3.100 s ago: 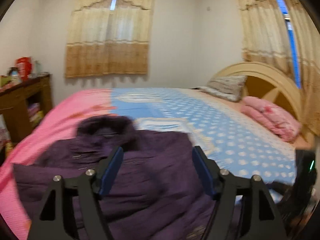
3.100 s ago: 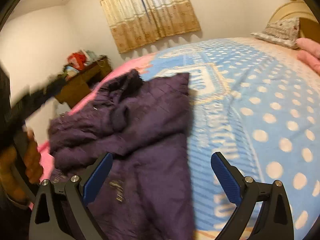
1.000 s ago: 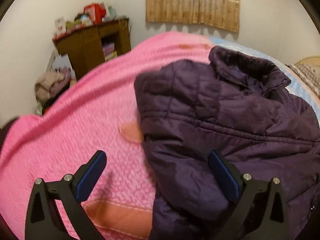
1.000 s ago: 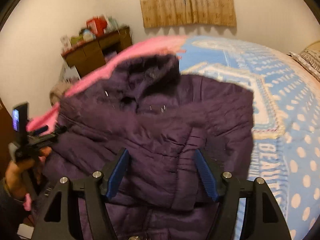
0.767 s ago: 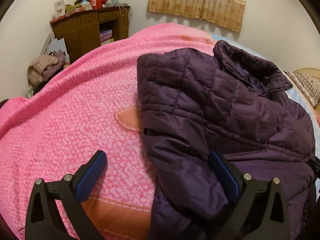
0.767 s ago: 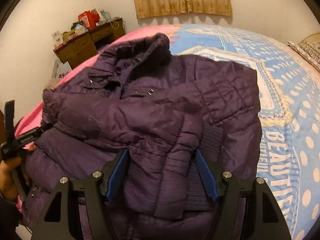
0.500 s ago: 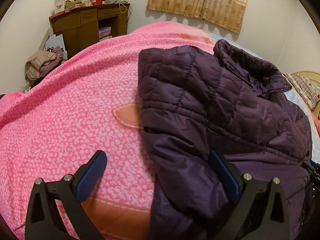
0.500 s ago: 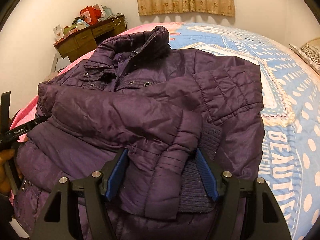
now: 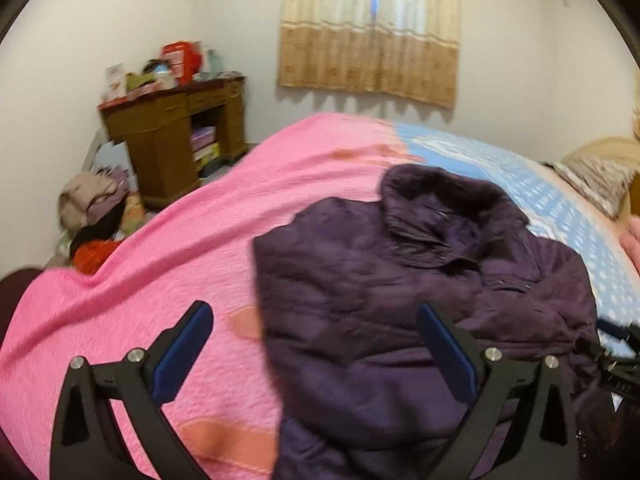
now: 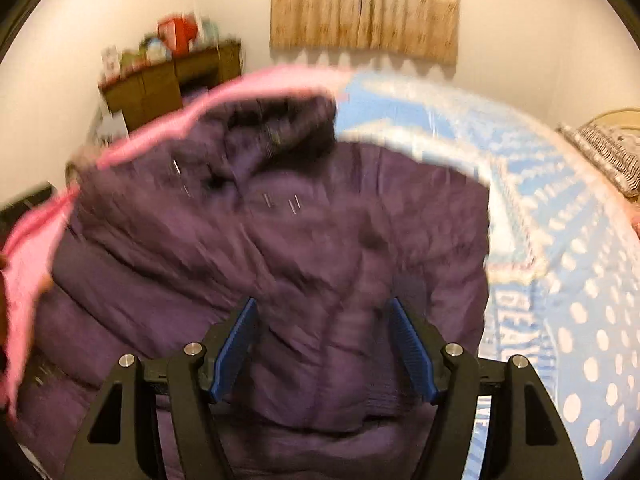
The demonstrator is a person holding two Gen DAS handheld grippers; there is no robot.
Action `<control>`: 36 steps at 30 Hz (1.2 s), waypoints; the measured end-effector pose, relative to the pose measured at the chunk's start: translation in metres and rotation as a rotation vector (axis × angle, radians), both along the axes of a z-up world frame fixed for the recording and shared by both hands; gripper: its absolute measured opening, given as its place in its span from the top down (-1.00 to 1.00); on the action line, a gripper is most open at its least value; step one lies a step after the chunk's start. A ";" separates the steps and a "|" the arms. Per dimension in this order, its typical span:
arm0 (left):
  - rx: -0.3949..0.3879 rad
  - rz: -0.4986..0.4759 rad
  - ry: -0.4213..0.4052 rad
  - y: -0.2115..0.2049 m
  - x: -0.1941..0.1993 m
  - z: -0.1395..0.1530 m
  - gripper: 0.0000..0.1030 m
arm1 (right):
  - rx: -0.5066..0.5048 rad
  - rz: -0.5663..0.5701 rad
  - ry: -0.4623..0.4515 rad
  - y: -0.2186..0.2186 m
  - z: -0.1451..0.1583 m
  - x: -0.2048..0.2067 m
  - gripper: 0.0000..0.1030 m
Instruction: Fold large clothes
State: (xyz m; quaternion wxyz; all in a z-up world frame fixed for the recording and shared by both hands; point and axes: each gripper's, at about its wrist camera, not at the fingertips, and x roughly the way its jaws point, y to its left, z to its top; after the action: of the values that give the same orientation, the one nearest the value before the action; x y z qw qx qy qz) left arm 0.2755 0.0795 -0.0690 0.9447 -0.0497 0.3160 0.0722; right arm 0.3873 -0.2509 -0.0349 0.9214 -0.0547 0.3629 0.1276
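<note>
A dark purple quilted jacket point(image 9: 400, 280) lies front up on the bed, collar toward the far wall and a sleeve folded across its chest point(image 10: 344, 340). It rests where the pink cover point(image 9: 140, 300) meets the blue dotted cover point(image 10: 580, 280). My left gripper point(image 9: 316, 352) is open wide above the jacket's left edge, one pad over the pink cover and one over the jacket. My right gripper point(image 10: 324, 348) hovers over the folded sleeve with its pads apart on either side of it. That view is blurred, and I see no pad pressing the fabric.
A brown wooden dresser point(image 9: 172, 140) with clutter on top stands against the left wall. A heap of clothes point(image 9: 96, 208) lies on the floor beside it. A curtained window point(image 9: 368, 40) is on the far wall. A patterned pillow point(image 9: 596, 184) lies by the headboard at right.
The left view has risen and pulled back, showing more of the room. The right view has shaken and blurred, still over the sleeve. Right jaws are narrower than three seconds ago.
</note>
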 end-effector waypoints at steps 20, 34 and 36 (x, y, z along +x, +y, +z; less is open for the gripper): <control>-0.017 0.011 0.184 -0.018 0.044 -0.069 -1.00 | 0.027 0.092 0.105 0.037 -0.060 0.025 -0.36; -0.015 0.010 0.206 -0.016 0.047 -0.073 -1.00 | 0.005 0.084 0.104 0.039 -0.063 0.024 -0.36; -0.016 0.010 0.207 -0.016 0.046 -0.074 -1.00 | 0.014 0.086 0.106 0.038 -0.064 0.025 -0.36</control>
State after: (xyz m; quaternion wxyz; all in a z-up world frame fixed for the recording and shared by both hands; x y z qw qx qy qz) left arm 0.3218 0.0637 -0.1426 0.9063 -0.0509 0.4121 0.0790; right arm 0.4123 -0.2131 -0.0988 0.8950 -0.0569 0.4075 0.1723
